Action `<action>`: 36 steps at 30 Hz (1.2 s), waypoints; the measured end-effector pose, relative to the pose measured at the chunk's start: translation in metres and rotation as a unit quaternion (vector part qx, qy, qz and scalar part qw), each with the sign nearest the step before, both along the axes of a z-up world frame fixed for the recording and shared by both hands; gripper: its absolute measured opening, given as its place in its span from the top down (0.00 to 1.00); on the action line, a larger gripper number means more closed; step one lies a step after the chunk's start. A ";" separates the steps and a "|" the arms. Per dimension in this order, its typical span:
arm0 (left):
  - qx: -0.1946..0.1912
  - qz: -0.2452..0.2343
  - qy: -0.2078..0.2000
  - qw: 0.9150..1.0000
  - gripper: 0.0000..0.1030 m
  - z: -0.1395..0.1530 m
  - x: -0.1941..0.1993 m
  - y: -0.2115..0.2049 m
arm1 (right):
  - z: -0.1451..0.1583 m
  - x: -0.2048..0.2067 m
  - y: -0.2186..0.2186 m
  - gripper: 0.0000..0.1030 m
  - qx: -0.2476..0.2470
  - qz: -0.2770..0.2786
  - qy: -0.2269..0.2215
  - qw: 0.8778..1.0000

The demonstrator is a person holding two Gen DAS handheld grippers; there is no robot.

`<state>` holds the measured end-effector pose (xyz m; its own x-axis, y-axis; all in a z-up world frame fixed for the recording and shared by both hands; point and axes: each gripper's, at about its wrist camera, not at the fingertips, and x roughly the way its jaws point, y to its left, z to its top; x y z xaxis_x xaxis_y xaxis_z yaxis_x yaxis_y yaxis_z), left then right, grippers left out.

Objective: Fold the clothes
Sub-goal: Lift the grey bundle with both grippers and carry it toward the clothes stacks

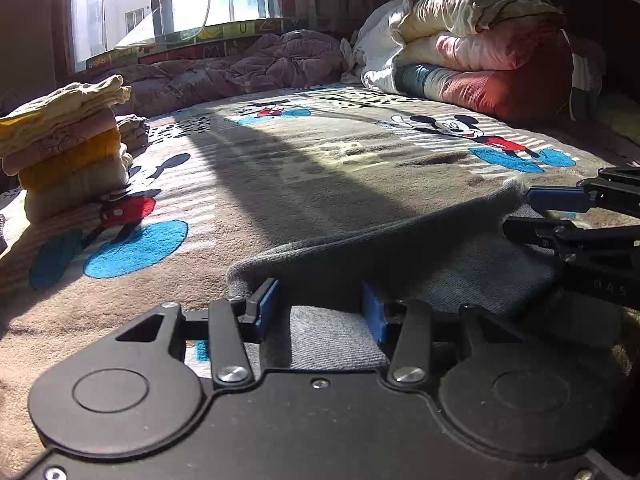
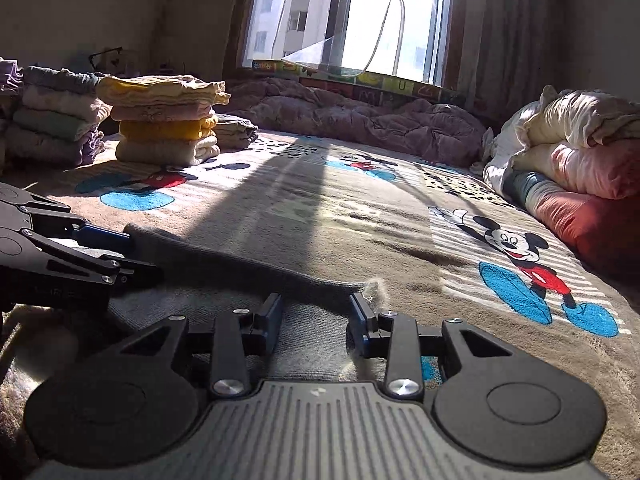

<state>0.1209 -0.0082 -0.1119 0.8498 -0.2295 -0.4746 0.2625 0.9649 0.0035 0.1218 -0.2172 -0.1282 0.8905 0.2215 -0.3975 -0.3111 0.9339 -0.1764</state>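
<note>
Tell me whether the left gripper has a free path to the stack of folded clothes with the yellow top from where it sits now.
Probably yes. The left gripper is open over the grey garment, its pads apart. Only bare cartoon blanket lies between it and the stack of folded clothes. The right gripper works on the other side.

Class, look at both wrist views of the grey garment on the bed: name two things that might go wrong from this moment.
1. Both the left gripper and the right gripper stand open around the folded edge of the grey garment, so the raised fold may flop back or land crooked.
2. The right gripper's fingers show fluff beside them; closing again might pinch the cartoon blanket along with the garment.
</note>
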 end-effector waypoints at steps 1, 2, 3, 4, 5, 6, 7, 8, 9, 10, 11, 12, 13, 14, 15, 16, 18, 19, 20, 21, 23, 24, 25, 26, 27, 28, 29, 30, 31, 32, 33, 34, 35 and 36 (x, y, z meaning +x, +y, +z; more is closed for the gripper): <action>-0.031 0.007 -0.008 0.999 0.41 0.005 -0.008 0.010 | 0.001 -0.004 0.001 0.62 -0.006 -0.010 -0.008 1.000; -0.064 0.018 -0.009 0.998 0.33 0.008 -0.013 0.021 | 0.002 -0.008 -0.001 0.57 -0.003 -0.020 -0.012 1.000; -0.096 0.029 0.005 0.995 0.33 0.008 -0.013 0.033 | 0.004 -0.009 -0.011 0.47 0.044 -0.033 -0.003 0.998; -0.128 0.041 0.027 0.991 0.33 0.008 -0.011 0.045 | 0.006 -0.010 -0.023 0.43 0.091 -0.046 0.007 0.995; -0.169 0.057 0.047 0.983 0.33 0.007 -0.010 0.058 | 0.006 -0.009 -0.036 0.37 0.138 -0.064 0.019 0.988; -0.217 0.076 0.065 0.971 0.33 0.004 -0.008 0.071 | 0.006 -0.007 -0.048 0.33 0.177 -0.080 0.031 0.980; -0.261 0.090 0.087 0.957 0.33 0.000 -0.006 0.081 | 0.005 -0.006 -0.058 0.31 0.208 -0.089 0.044 0.973; -0.303 0.097 0.111 0.941 0.33 -0.007 -0.004 0.089 | 0.000 -0.003 -0.069 0.31 0.248 -0.096 0.062 0.962; -0.344 0.104 0.135 0.923 0.33 -0.013 -0.001 0.097 | -0.004 0.000 -0.080 0.31 0.286 -0.101 0.081 0.949; -0.368 0.108 0.152 0.911 0.32 -0.018 0.000 0.100 | -0.009 0.003 -0.086 0.29 0.315 -0.099 0.100 0.939; -0.378 0.107 0.162 0.905 0.32 -0.022 0.001 0.099 | -0.014 0.005 -0.091 0.29 0.341 -0.097 0.117 0.927; -0.387 0.107 0.172 0.899 0.32 -0.025 0.002 0.099 | -0.019 0.008 -0.090 0.29 0.354 -0.094 0.132 0.921; -0.391 0.106 0.178 0.897 0.32 -0.027 0.003 0.097 | -0.024 0.010 -0.089 0.28 0.366 -0.091 0.146 0.915; -0.391 0.104 0.178 0.897 0.32 -0.027 0.004 0.093 | -0.029 0.013 -0.088 0.27 0.377 -0.087 0.161 0.908; -0.391 0.102 0.177 0.897 0.32 -0.027 0.004 0.090 | -0.034 0.015 -0.087 0.25 0.385 -0.085 0.173 0.903; -0.392 0.100 0.177 0.897 0.34 -0.027 0.005 0.087 | -0.036 0.016 -0.083 0.27 0.373 -0.087 0.174 0.907; -0.403 0.095 0.182 0.892 0.53 -0.030 0.007 0.083 | -0.038 0.016 -0.081 0.32 0.373 -0.092 0.172 0.907; -0.410 0.092 0.186 0.888 0.53 -0.032 0.007 0.081 | -0.038 0.016 -0.082 0.36 0.378 -0.096 0.173 0.904; -0.416 0.091 0.187 0.885 0.54 -0.033 0.008 0.081 | -0.038 0.017 -0.082 0.37 0.383 -0.100 0.174 0.902; -0.420 0.090 0.188 0.883 0.58 -0.034 0.008 0.083 | -0.037 0.017 -0.082 0.41 0.382 -0.100 0.175 0.902; -0.453 0.089 0.196 0.865 0.62 -0.037 0.009 0.092 | -0.037 0.016 -0.082 0.47 0.394 -0.093 0.175 0.898; -0.473 0.088 0.200 0.854 0.64 -0.039 0.009 0.097 | -0.036 0.014 -0.083 0.51 0.413 -0.088 0.175 0.889; -0.486 0.087 0.199 0.847 0.64 -0.038 0.009 0.103 | -0.034 0.013 -0.083 0.52 0.429 -0.085 0.172 0.883; -0.493 0.086 0.194 0.844 0.65 -0.036 0.008 0.109 | -0.031 0.012 -0.082 0.53 0.442 -0.081 0.170 0.877; -0.499 0.085 0.189 0.841 0.65 -0.033 0.008 0.115 | -0.027 0.013 -0.078 0.53 0.442 -0.075 0.168 0.878; -0.504 0.084 0.183 0.840 0.65 -0.030 0.007 0.121 | -0.022 0.014 -0.073 0.53 0.442 -0.069 0.166 0.879; -0.510 0.084 0.173 0.838 0.65 -0.026 0.006 0.130 | -0.018 0.016 -0.068 0.54 0.443 -0.062 0.165 0.879; -0.520 0.084 0.161 0.834 0.65 -0.021 0.005 0.141 | -0.014 0.019 -0.062 0.54 0.450 -0.053 0.165 0.876; -0.529 0.085 0.149 0.831 0.65 -0.017 0.002 0.153 | -0.010 0.023 -0.055 0.54 0.456 -0.044 0.164 0.874; -0.536 0.087 0.136 0.829 0.65 -0.013 0.000 0.165 | -0.005 0.028 -0.046 0.54 0.460 -0.035 0.165 0.872; -0.541 0.089 0.123 0.827 0.65 -0.009 -0.003 0.178 | -0.001 0.033 -0.037 0.54 0.463 -0.024 0.165 0.870; -0.547 0.092 0.110 0.825 0.65 -0.005 -0.005 0.191 | 0.002 0.038 -0.028 0.54 0.467 -0.014 0.168 0.868; -0.551 0.097 0.099 0.823 0.65 -0.002 -0.007 0.203 | 0.006 0.046 -0.013 0.54 0.471 0.000 0.173 0.865; -0.555 0.105 0.088 0.821 0.65 0.001 -0.008 0.216 | 0.009 0.053 0.000 0.54 0.471 0.010 0.178 0.864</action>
